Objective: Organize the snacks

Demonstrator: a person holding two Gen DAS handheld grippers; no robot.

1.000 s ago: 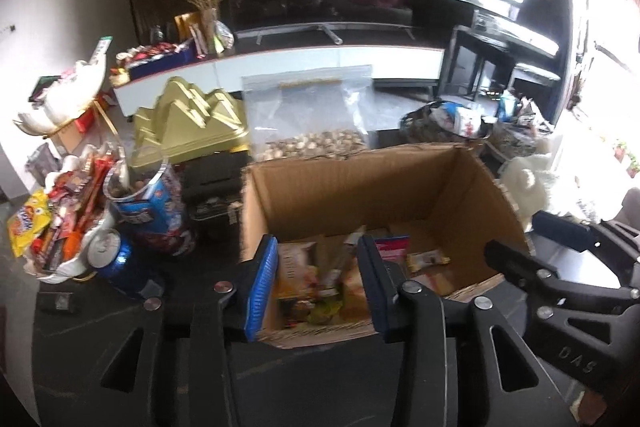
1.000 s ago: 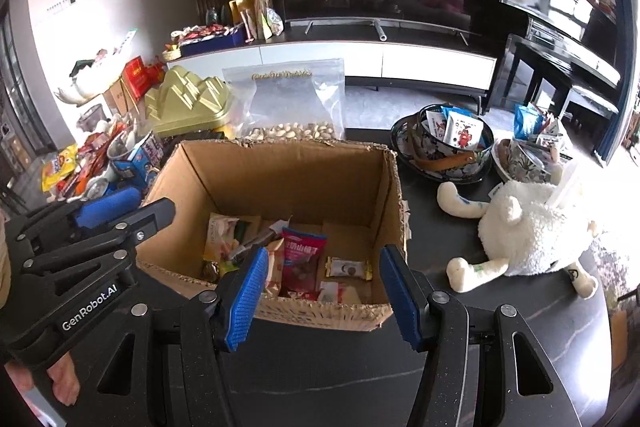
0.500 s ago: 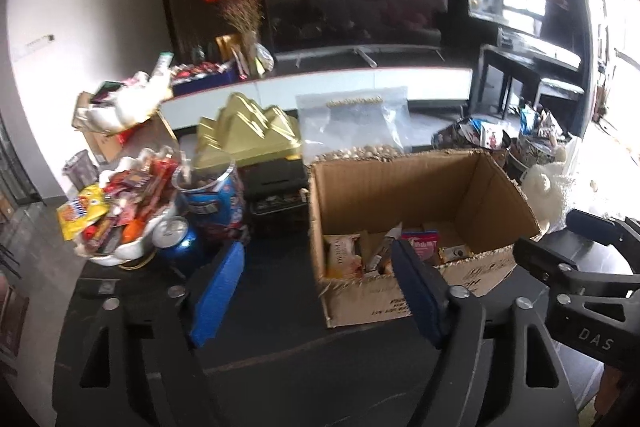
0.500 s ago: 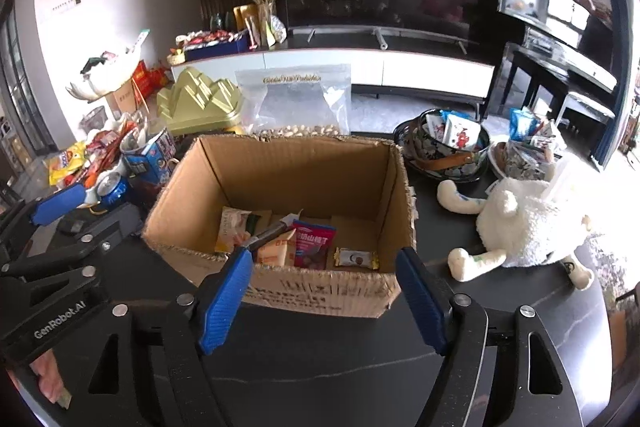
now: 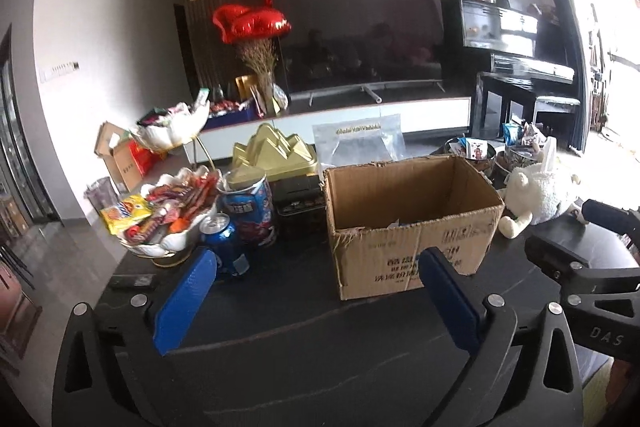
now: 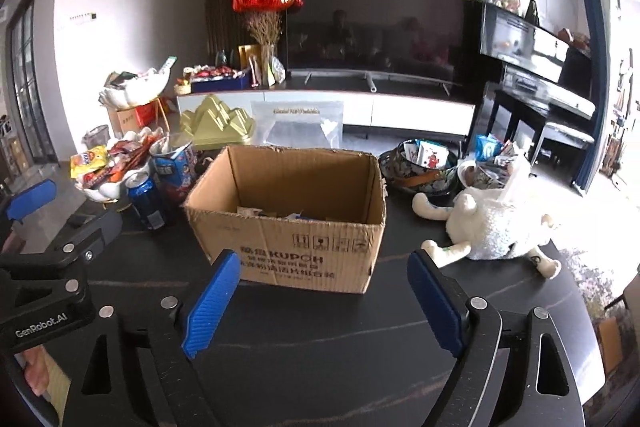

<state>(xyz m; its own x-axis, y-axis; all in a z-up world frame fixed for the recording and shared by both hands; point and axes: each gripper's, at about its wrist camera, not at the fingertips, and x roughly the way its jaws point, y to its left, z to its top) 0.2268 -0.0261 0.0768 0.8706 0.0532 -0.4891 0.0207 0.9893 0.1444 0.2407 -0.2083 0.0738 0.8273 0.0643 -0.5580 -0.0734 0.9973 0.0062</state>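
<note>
An open cardboard box stands on the black table, with only the tops of snack packets showing over its rim. A white bowl of snack packets, a blue can and a blue snack tub stand left of the box. My left gripper is open and empty, in front of the box. My right gripper is open and empty, also in front of the box.
A white plush toy lies right of the box. Dark bowls with packets stand behind it. A gold box and a clear zip bag stand behind the cardboard box. A small black item lies front left.
Both grippers have drawn back and down from over the box to in front of it. The left gripper's jaws have spread wide. The snacks inside the box are now mostly hidden.
</note>
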